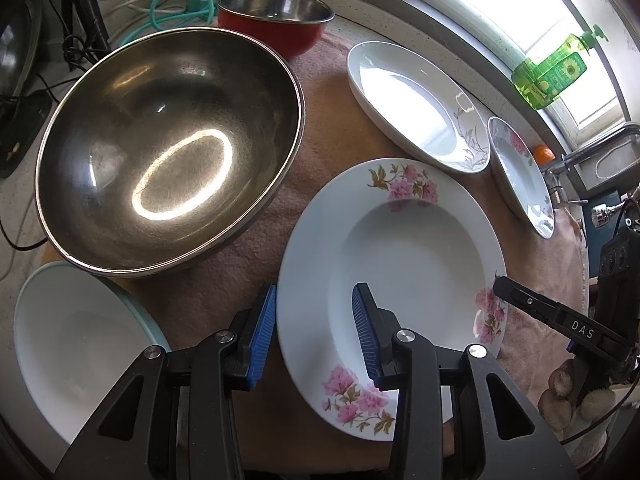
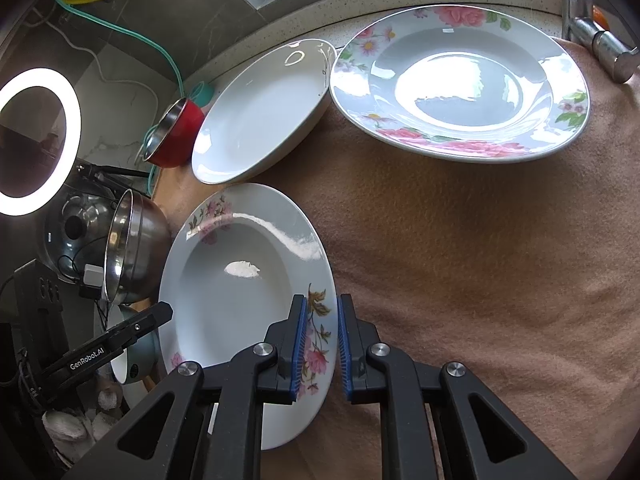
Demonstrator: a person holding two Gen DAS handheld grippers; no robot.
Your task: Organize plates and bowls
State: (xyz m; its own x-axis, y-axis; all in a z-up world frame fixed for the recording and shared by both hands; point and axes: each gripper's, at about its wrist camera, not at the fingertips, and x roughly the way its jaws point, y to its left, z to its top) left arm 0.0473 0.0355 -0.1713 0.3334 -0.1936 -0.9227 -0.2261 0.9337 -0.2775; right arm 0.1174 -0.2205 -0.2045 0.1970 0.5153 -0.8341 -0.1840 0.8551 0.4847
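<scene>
Three steel bowls counted: one large plain steel mixing bowl [image 1: 168,152], one small red-sided steel bowl [image 1: 276,16], and one white-lined teal bowl [image 1: 76,340]. Three plates lay on the pink-clothed table [image 2: 460,260]. The right tool [image 2: 322,344] pinched the near pink-flowered white plate [image 2: 240,280] at its rim; the left tool [image 1: 314,332] straddled the opposite rim, spread. Bare cloth lay open to the right.

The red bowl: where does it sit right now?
The red bowl sits at the far edge of the cloth in the left wrist view, just behind the large steel bowl, left of the plain white oval dish.
</scene>
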